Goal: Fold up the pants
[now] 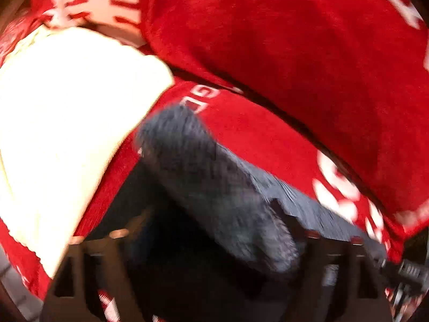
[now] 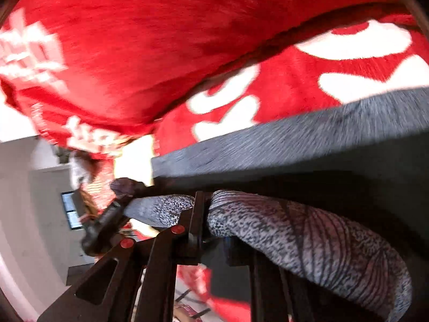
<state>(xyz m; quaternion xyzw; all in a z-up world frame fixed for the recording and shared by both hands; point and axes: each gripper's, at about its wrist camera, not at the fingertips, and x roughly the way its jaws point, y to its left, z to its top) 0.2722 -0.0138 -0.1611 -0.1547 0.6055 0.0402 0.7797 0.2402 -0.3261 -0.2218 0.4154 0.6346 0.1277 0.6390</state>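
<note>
Pants (image 2: 308, 230): grey mottled knit, bunched into a thick roll that runs from the right gripper (image 2: 199, 214) out to lower right in the right wrist view. A second flat grey fold (image 2: 295, 136) lies above it, long edge slanting up to the right over the red blanket (image 2: 281, 86) with white heart shapes.

Right gripper jaws: nearly closed, cloth pinched between them; roll hangs off to one side of the pinch, a shorter tail off the other. Judged a firm hold on a gathered edge.

Left wrist view: same grey cloth (image 1: 214, 187) runs diagonally from upper left toward lower right, crossing between the left gripper (image 1: 211, 244) fingers. Jaws stand wide; the cloth passes through the gap, and no pad can be seen pressing on it. Heavy blur, so contact is uncertain.

Key relation: the cloth's long axis spans hand to hand, with only the right end clamped. The left would need to close before any fold.

A cream pillow (image 1: 67, 120) sits upper left, on the red bedding.
</note>
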